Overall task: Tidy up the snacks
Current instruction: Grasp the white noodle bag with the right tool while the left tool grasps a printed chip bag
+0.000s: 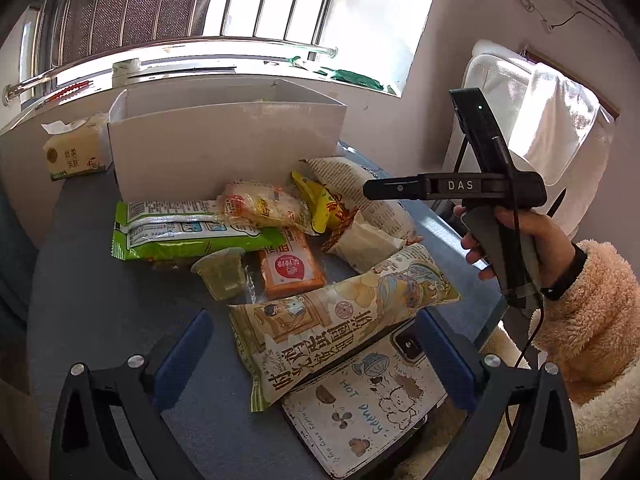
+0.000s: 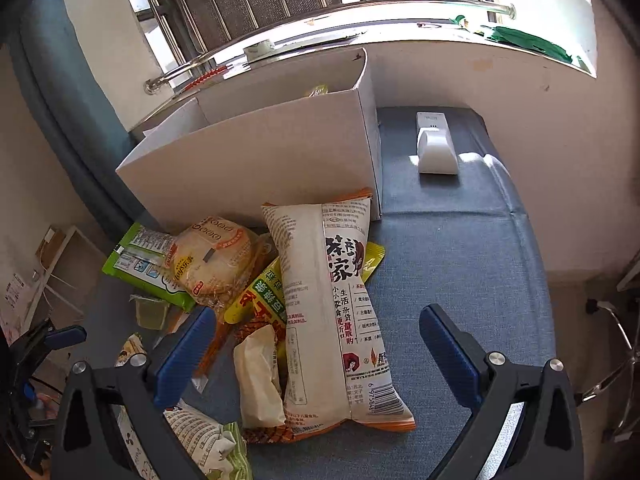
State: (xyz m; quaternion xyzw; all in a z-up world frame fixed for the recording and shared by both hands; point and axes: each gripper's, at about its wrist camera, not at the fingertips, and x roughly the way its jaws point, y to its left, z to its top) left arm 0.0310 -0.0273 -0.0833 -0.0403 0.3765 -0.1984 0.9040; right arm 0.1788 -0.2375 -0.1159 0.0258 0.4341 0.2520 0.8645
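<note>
Both grippers hover over a pile of snacks on the blue bench (image 2: 460, 240), jaws apart and empty. The right gripper (image 2: 316, 344) straddles the long white snack bag (image 2: 336, 300) before the open white box (image 2: 260, 152). A mid-body grasp looks wisest, avoiding the small pale packet (image 2: 258, 376) alongside; the left gripper (image 1: 316, 348) frames the crisp bag (image 1: 340, 316).

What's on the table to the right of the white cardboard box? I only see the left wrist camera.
Observer: A small white plastic device sits on the blue cloth there, apart from the white cardboard box.
Child: Anything inside the box?
Observer: A bit of yellow wrapper peeks over its rim.
Child: Is the right gripper open?
Observer: Yes, open, with the white newspaper-print snack bag showing between its fingers.
</note>
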